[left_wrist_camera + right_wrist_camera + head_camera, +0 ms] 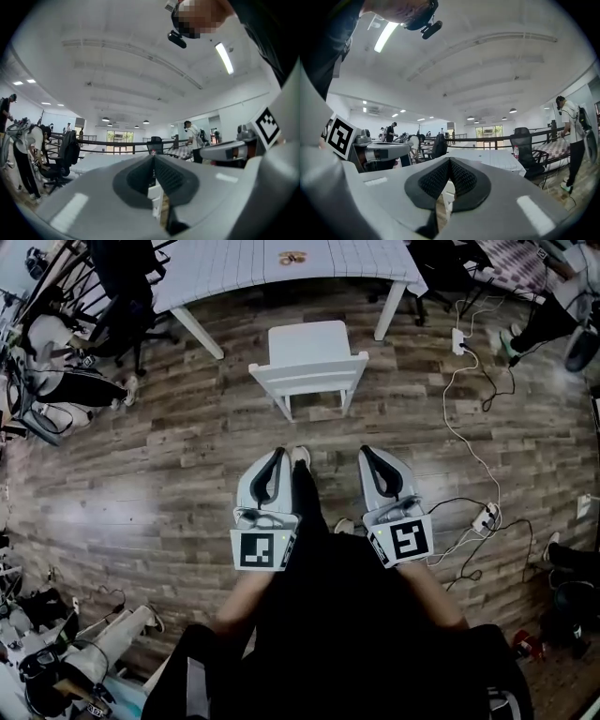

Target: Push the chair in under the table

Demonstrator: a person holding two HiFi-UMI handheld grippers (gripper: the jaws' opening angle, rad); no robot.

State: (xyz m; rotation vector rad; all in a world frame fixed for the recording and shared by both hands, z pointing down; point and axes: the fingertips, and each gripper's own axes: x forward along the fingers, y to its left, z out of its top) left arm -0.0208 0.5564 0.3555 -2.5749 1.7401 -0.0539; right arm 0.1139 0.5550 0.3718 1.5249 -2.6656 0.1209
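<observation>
Your left gripper (pixel 278 456) and right gripper (pixel 368 454) are hovering closed and empty, short of the white chair (pixel 309 351) facing the table (pixel 234 268), backrest crosswise nearest you.

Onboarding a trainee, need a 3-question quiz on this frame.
1. True or false: the chair is fully under the table.
2. The left claw and right claw are: A) both shut, empty; B) both open; C) gripping the chair.
3. Fill in: in the head view, the power strip lies to the chair's ____.

Key: 1 false; 2 A; 3 right.
</observation>
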